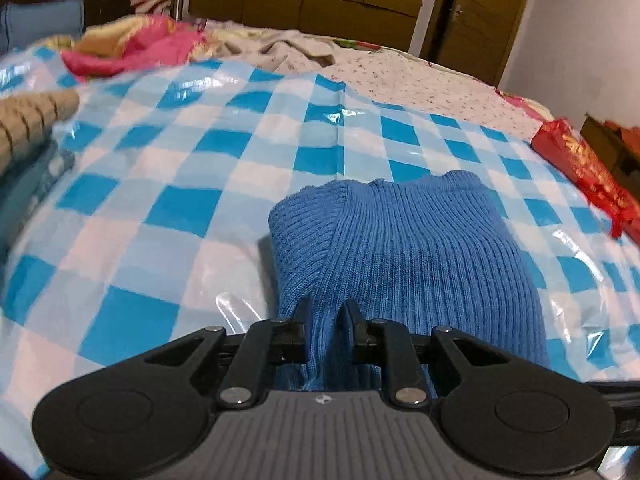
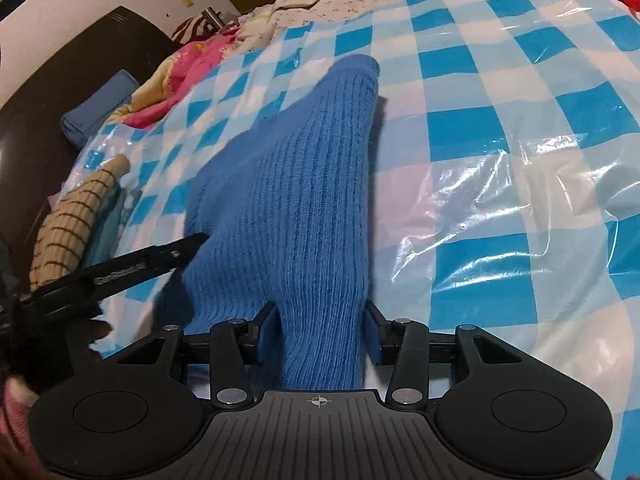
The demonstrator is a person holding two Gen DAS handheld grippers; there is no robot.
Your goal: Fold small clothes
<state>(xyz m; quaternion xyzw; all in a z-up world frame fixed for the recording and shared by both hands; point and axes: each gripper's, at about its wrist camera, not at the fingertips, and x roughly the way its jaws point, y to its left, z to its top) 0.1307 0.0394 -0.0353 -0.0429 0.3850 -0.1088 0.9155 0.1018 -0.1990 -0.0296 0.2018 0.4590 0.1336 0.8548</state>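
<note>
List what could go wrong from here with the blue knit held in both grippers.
1. The left gripper pinches only a narrow bunch of the blue knit; the stretchy ribbing could slip out under tension.
2. The right gripper has thick fabric between fairly wide jaws, so its hold may be loose.
3. The glossy checkered plastic sheet is already wrinkled and could drag or bunch under the garment, spoiling the fold.

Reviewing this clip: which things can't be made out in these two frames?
- Near edge of the blue sweater: in both wrist views it runs behind the gripper body.
- Right gripper: the sweater fills the gap between its fingers; whether they pinch it cannot be told.
- Clothes pile: cut off by the left edge of the left wrist view, blurred.
- Red packet: print too blurred to read.
- Left gripper: grip visible, shut on the sweater.
</note>
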